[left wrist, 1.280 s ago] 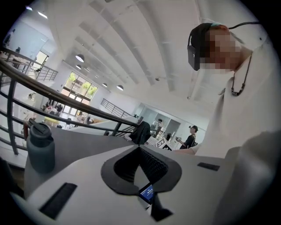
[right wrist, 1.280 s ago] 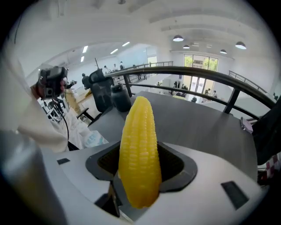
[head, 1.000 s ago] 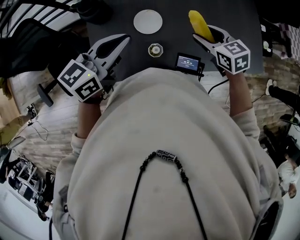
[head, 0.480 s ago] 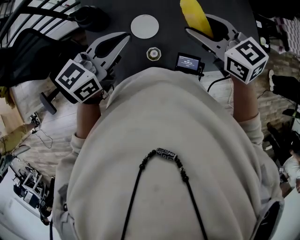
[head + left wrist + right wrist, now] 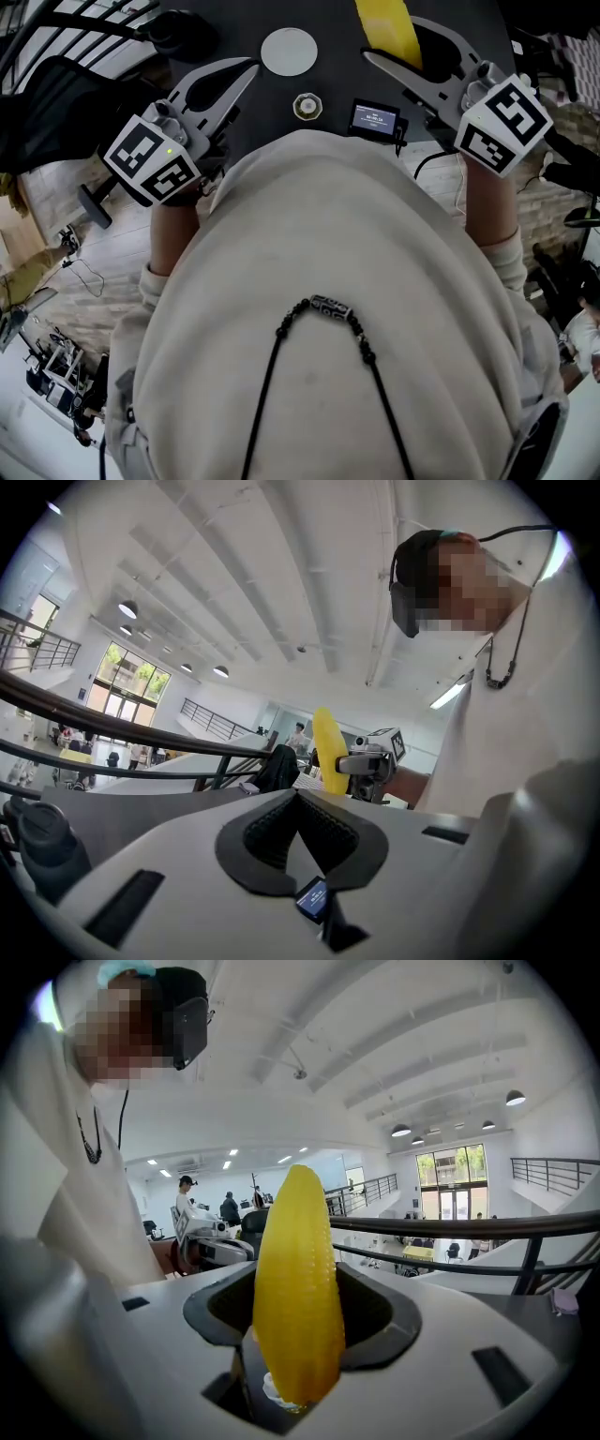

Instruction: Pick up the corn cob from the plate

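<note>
The yellow corn cob [image 5: 384,23] is held up off the dark table [image 5: 337,66], with my right gripper [image 5: 392,39] shut on it; its tip runs past the head view's top edge. In the right gripper view the cob [image 5: 298,1288] stands upright between the black pads of the right gripper [image 5: 300,1281]. The white plate [image 5: 289,52] lies bare on the table, left of the cob. My left gripper [image 5: 246,71] hovers at the table's near left, jaws together with nothing in them. Its pads meet in the left gripper view [image 5: 300,795], where the corn cob [image 5: 328,752] shows beyond.
A small device with a lit screen [image 5: 373,117] and a small round beige object [image 5: 305,105] sit at the table's near edge. A cable runs off the table's right side. A dark bottle-like object [image 5: 183,33] stands at the far left. Railings and people show far behind.
The right gripper has risen with the corn cob, which now reaches the head view's top edge. The left gripper has lifted slightly and stays shut.
</note>
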`<state>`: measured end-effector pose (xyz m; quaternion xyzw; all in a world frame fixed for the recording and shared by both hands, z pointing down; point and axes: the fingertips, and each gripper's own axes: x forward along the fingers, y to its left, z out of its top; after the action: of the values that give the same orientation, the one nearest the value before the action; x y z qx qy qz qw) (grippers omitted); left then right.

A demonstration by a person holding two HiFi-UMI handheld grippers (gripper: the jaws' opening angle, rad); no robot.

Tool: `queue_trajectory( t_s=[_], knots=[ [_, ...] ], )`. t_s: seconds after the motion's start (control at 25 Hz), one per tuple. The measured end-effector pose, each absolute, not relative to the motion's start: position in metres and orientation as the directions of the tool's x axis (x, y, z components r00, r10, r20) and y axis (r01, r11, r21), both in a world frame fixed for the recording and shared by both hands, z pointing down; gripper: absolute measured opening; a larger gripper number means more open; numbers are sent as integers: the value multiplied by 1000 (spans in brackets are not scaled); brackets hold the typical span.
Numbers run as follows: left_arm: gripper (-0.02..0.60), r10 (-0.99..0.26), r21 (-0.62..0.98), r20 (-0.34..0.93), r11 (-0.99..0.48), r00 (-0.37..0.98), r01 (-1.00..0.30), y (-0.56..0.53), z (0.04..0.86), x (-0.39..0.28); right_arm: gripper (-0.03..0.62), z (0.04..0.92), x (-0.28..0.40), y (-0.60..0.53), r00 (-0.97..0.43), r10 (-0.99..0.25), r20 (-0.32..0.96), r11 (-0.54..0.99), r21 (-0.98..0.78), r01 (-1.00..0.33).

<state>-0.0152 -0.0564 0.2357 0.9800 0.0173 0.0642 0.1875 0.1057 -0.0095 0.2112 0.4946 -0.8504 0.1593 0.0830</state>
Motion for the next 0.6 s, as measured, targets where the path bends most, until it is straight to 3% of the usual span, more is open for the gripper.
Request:
queue_trajectory(
  t_s=[0.6],
  knots=[
    [0, 55, 391, 122, -920, 991, 3, -57, 240, -16, 252, 213, 102, -14, -503, -808, 306, 462, -202, -864]
  ],
)
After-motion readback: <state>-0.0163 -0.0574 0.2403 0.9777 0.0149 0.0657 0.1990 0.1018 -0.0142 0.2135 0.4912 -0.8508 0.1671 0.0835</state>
